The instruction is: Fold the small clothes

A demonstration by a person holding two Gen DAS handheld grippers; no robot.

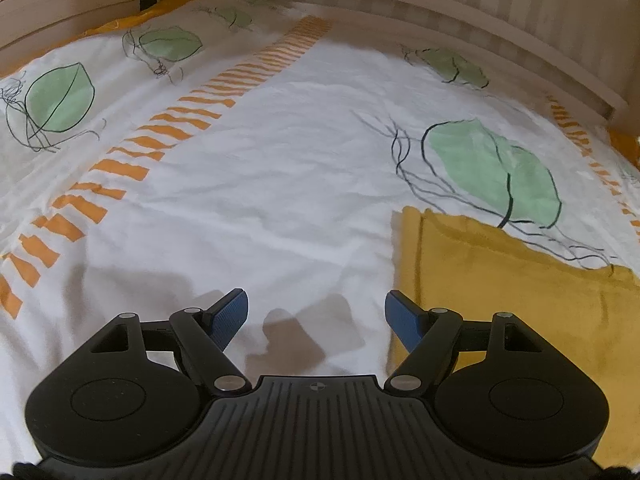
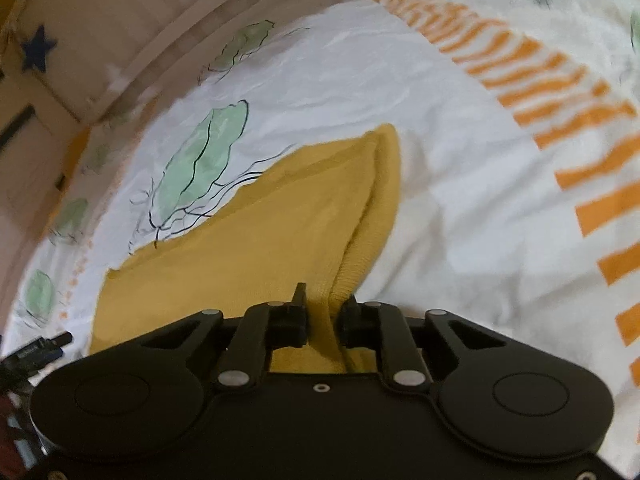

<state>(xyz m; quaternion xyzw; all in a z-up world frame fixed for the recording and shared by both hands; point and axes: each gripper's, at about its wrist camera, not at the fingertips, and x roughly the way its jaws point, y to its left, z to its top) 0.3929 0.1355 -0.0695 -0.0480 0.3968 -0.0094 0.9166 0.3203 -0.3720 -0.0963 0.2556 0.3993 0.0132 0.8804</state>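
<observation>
Right gripper [image 2: 323, 320] pinches the ribbed hem of a mustard-yellow knit garment [image 2: 256, 248] lying on the leaf-print bedsheet [image 2: 440, 160]. Left gripper [image 1: 316, 320] gapes, empty. Soft, light, floppy; probably best gripped at hem corners.

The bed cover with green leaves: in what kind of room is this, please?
Probably a bedroom at home. A printed bed cover is spread over a bed with a wooden bed frame behind it, and a yellow garment lies on top for folding.
</observation>
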